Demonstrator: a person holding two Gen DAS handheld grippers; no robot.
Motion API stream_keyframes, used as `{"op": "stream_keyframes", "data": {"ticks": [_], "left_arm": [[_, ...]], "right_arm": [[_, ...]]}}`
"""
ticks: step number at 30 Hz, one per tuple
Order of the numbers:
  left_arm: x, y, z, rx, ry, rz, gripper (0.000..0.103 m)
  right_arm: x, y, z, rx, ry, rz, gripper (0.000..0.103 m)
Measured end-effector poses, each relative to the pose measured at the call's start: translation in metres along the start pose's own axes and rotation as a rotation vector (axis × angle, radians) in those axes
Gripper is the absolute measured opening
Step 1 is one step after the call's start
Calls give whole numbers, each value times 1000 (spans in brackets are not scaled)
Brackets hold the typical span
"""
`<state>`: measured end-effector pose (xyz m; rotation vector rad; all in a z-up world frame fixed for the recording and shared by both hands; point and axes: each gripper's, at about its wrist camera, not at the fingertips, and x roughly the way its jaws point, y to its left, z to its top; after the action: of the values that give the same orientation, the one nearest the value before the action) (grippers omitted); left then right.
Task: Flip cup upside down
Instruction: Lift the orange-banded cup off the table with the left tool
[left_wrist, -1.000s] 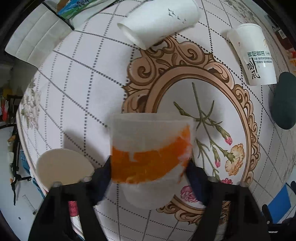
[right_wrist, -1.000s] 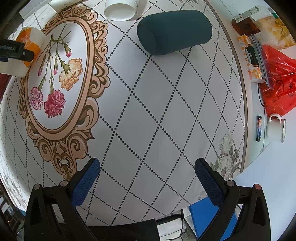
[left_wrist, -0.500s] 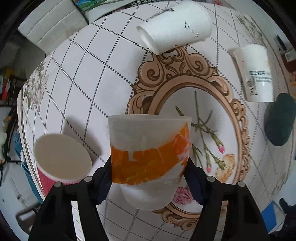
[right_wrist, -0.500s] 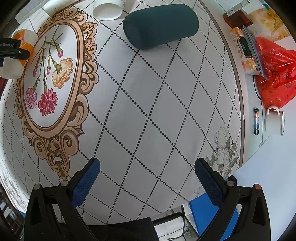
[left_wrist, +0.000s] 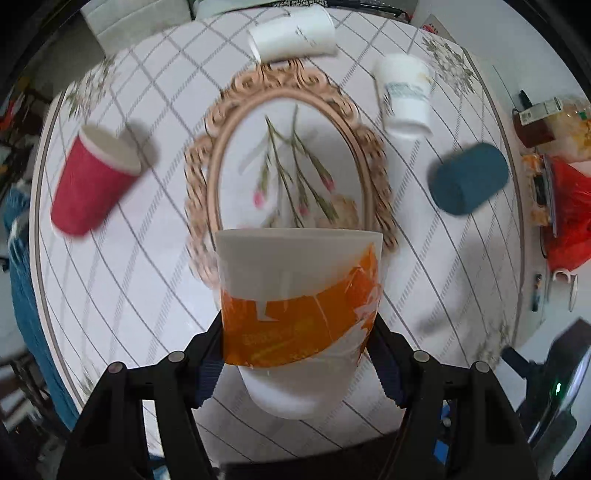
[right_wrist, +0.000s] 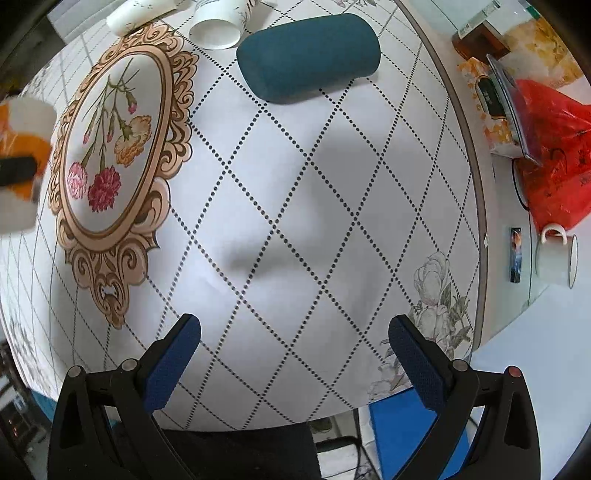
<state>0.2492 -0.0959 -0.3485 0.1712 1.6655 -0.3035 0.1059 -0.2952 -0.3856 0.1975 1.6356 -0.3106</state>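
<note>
My left gripper (left_wrist: 299, 347) is shut on a white paper cup with an orange band (left_wrist: 299, 295), held above the table with its wide rim away from me and its base toward me. The same cup shows blurred at the left edge of the right wrist view (right_wrist: 22, 166). My right gripper (right_wrist: 293, 343) is open and empty above the patterned tablecloth (right_wrist: 295, 221) near the front edge.
A red cup (left_wrist: 88, 181) lies at the left. A white cup (left_wrist: 291, 35) lies at the far side, another white cup (left_wrist: 406, 98) stands beside it. A dark teal cylinder (left_wrist: 469, 181) lies at the right. A red bag (right_wrist: 554, 155) and mug (right_wrist: 556, 258) sit beyond the table edge.
My left gripper has risen and pulled back with the orange-banded cup, so more of the table shows. The right gripper has shifted slightly and stays open.
</note>
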Motion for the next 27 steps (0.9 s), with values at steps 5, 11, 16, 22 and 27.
{"op": "stream_keyframes", "data": {"ticks": [5, 11, 16, 22, 27], "left_arm": [[3, -31, -33, -73, 25, -34, 68], [31, -58, -56, -161, 53, -82, 68], [54, -76, -63, -190, 49, -76, 68], [73, -88, -61, -202, 55, -47, 68], [83, -90, -66, -200, 60, -40, 69]], "right_arm": [[7, -17, -14, -55, -1, 15, 103], [20, -37, -28, -112, 6, -3, 103], [32, -59, -42, -129, 15, -15, 103], [43, -78, -43, -136, 28, -26, 103], [47, -87, -48, -132, 33, -31, 103]]}}
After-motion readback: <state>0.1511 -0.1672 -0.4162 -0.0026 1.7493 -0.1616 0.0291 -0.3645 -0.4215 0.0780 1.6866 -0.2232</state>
